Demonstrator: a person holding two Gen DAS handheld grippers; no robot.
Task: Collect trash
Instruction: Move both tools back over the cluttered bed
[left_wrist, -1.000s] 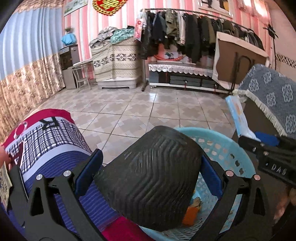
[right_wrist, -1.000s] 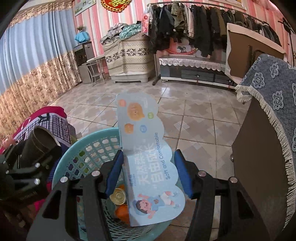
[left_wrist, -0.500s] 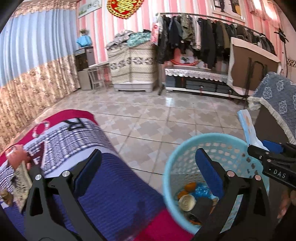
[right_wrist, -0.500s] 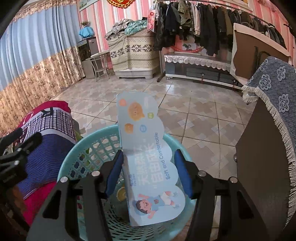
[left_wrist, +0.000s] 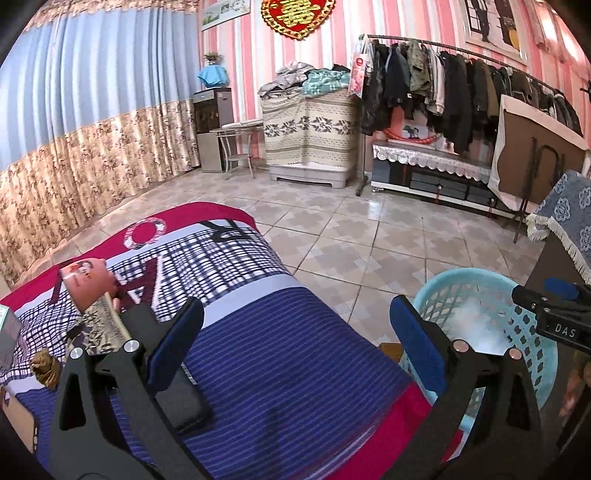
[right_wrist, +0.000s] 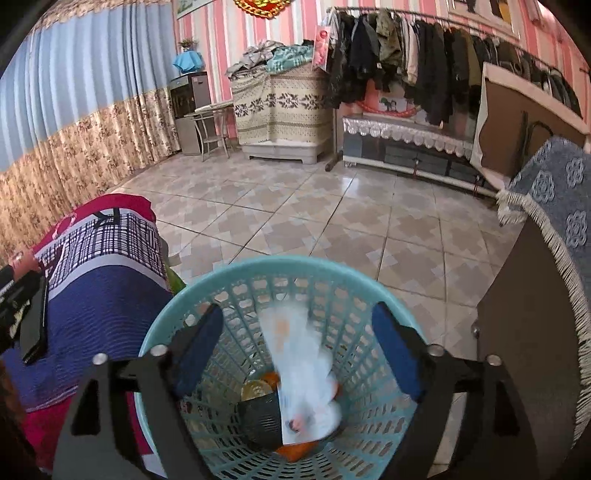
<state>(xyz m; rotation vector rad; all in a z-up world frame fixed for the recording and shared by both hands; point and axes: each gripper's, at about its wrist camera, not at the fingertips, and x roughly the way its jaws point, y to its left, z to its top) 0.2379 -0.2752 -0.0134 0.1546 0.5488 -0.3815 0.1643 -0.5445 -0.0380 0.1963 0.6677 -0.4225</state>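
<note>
A light blue plastic basket (right_wrist: 236, 280) stands on the floor beside the bed. My right gripper (right_wrist: 299, 347) hovers over its mouth, jaws opening, nothing between the pads. A pale blue card package (right_wrist: 306, 373) is blurred, dropping inside the basket onto a black ribbed cup (right_wrist: 258, 417) and orange scraps. My left gripper (left_wrist: 295, 343) is open and empty over the striped blanket (left_wrist: 280, 354); the basket (left_wrist: 532, 332) lies to its right. An orange cup (left_wrist: 86, 282), a gold wrapper (left_wrist: 101, 325) and a brown scrap (left_wrist: 46, 363) lie on the bed at left.
A black phone-like slab (left_wrist: 184, 395) rests on the blanket under the left finger. A dark cabinet with a blue fringed cloth (right_wrist: 554, 206) stands right of the basket. Tiled floor (right_wrist: 295, 214) stretches beyond, with a clothes rack (right_wrist: 424, 55) and covered furniture along the far wall.
The left gripper dropped the black cup into the basket and swung left over the bed. The right gripper opened and the card package fell from it into the basket.
</note>
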